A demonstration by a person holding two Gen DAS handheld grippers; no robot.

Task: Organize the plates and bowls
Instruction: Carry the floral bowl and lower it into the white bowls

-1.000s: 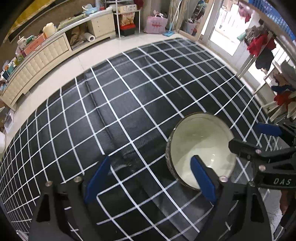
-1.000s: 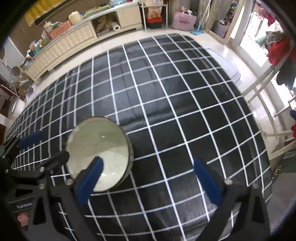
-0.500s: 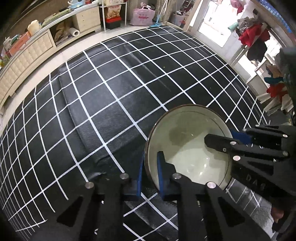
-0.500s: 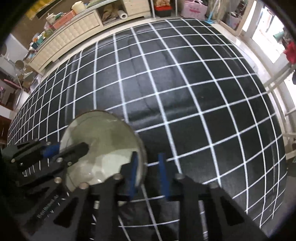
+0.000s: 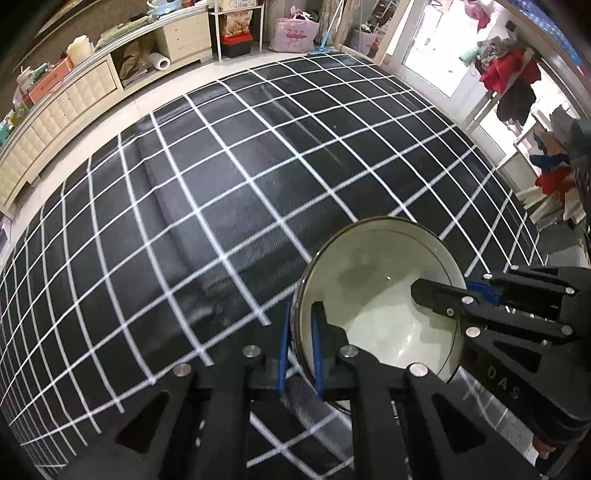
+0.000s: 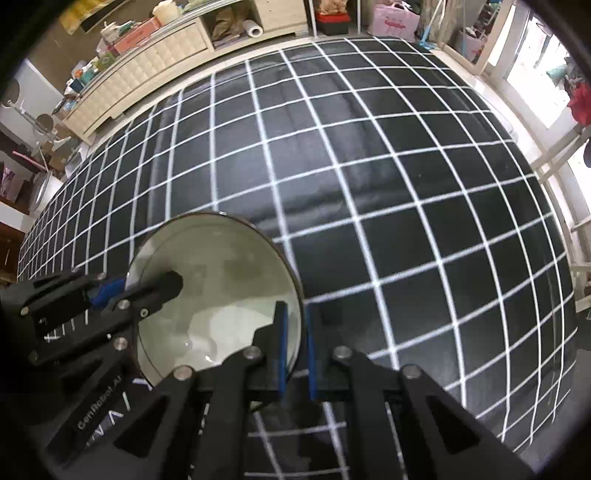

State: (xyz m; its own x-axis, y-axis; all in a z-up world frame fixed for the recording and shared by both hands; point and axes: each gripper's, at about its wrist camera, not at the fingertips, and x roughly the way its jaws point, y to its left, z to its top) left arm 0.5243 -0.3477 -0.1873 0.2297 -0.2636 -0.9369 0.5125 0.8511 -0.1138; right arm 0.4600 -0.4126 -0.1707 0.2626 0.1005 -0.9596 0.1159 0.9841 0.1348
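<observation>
A bowl (image 5: pixel 376 295) with a pale inside and a dark rim sits on the black tablecloth with white grid lines (image 5: pixel 221 177). My left gripper (image 5: pixel 300 325) is shut on the bowl's left rim, one blue pad inside and one outside. In the same view the right gripper (image 5: pixel 476 291) clamps the opposite rim. The right wrist view shows the bowl (image 6: pixel 221 280) at lower left, with my right gripper (image 6: pixel 295 325) shut on its right rim. There the left gripper (image 6: pixel 110 288) grips the far left rim.
The table's far edge (image 5: pixel 258 66) meets a light tiled floor. A long cream cabinet (image 5: pixel 74 99) with clutter runs behind it, and a pink bag (image 5: pixel 293 35) stands beside it. Clothes hang on a rack (image 5: pixel 509 85) to the right.
Both grippers went from wide open beside the bowl to shut on its rim, one on each side. The bowl now looks larger and closer in both views.
</observation>
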